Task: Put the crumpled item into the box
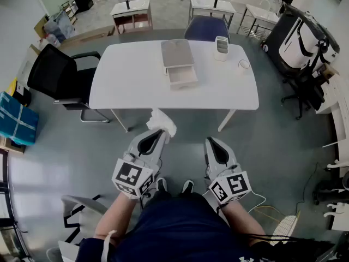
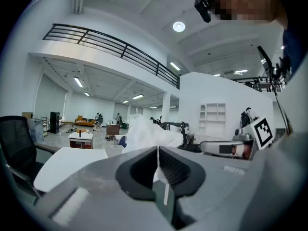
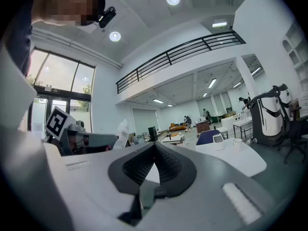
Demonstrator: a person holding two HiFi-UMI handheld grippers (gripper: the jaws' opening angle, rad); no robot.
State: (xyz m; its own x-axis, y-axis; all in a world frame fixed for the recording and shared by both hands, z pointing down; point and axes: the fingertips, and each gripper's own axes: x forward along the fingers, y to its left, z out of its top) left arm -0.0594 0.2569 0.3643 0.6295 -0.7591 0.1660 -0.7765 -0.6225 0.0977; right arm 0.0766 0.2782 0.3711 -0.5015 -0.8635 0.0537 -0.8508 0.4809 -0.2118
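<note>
My left gripper (image 1: 162,132) is shut on a crumpled white paper item (image 1: 161,123), held in the air just short of the white table's near edge. In the left gripper view the crumpled item (image 2: 144,133) bulges out beyond the closed jaws of the left gripper (image 2: 158,150). My right gripper (image 1: 210,143) hangs beside it to the right, shut and empty; in its own view the right gripper (image 3: 155,146) shows its jaws pressed together. The grey box (image 1: 178,62) with its drawer pulled out lies on the table's middle, well ahead of both grippers.
A white table (image 1: 131,75) carries a white holder (image 1: 221,48) and a small cup (image 1: 243,65). A black office chair (image 1: 53,74) stands left, a blue chair (image 1: 206,28) behind the table. A robot device (image 1: 299,37) is at the right. My shoes stand on grey floor (image 1: 71,152).
</note>
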